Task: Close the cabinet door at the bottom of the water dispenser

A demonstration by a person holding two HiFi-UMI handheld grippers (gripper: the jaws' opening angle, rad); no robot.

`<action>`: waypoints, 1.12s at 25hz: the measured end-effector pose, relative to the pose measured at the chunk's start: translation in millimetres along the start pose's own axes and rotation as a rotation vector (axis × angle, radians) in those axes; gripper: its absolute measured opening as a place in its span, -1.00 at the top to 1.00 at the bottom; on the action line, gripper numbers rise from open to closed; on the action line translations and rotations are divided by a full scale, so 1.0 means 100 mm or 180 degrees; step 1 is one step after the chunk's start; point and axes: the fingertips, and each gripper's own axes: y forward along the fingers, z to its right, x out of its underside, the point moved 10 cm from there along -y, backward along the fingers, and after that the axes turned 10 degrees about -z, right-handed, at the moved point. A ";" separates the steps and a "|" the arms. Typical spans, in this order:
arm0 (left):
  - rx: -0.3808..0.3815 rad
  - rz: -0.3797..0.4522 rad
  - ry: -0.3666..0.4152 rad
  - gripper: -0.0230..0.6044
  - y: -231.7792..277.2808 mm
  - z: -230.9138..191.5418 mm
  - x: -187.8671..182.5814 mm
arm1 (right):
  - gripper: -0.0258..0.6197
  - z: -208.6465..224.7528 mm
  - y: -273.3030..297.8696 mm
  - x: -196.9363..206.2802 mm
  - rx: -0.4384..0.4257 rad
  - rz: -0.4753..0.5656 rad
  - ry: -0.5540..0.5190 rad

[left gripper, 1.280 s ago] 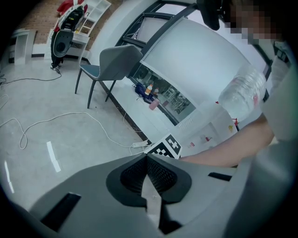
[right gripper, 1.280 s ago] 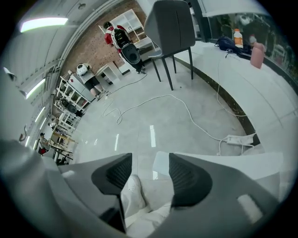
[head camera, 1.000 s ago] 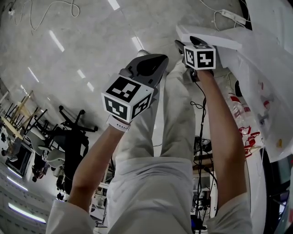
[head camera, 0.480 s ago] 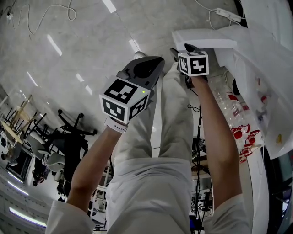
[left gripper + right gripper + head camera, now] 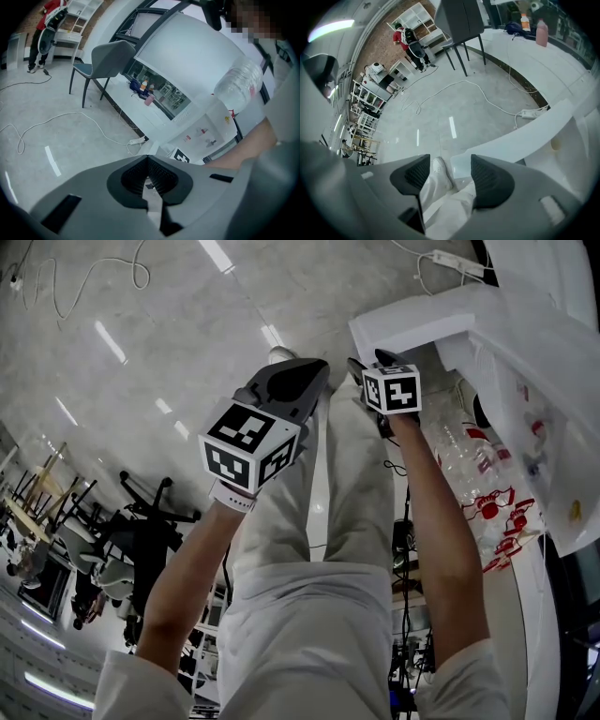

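**Grey jaws beside the open white door**

White and standing out over the floor (image 5: pixel 178 306), the cabinet door (image 5: pixel 412 315) juts from the foot of the water dispenser (image 5: pixel 544 427) at the upper right of the head view, not yet shut. The right hand-held gripper (image 5: pixel 370 362) sits just at the door's free corner, its marker cube facing up. In the right gripper view its jaws are spread apart with nothing clamped. Between them show only a white shoe (image 5: pixel 438 169), a pale trouser leg and the near corner of the door panel, which runs off to the right. Whether a jaw touches the door I cannot tell.

The left hand-held gripper (image 5: pixel 298 381) hovers over the person's pale trousers (image 5: pixel 309 615), well to the left of the door. In the left gripper view its ribbed pads meet at the tips and hold nothing.

That same view shows the dispenser's white front with small stickers and a clear water bottle (image 5: pixel 239 86) tilted above it. A power strip (image 5: pixel 528 113) with a trailing white cable lies on the floor beyond the door.
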 end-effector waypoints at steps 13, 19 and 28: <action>0.0065 -0.0116 0.0186 0.91 0.17 0.25 -0.08 | 0.04 0.18 -0.11 0.54 0.0046 -0.0069 0.0320; 0.0114 -0.0176 0.0270 0.91 0.27 0.37 -0.13 | 0.05 0.29 -0.18 0.78 0.0155 -0.0098 0.0466; 0.0158 -0.0265 0.0379 0.91 0.42 0.52 -0.16 | 0.05 0.54 -0.28 1.13 0.0304 -0.0113 0.0676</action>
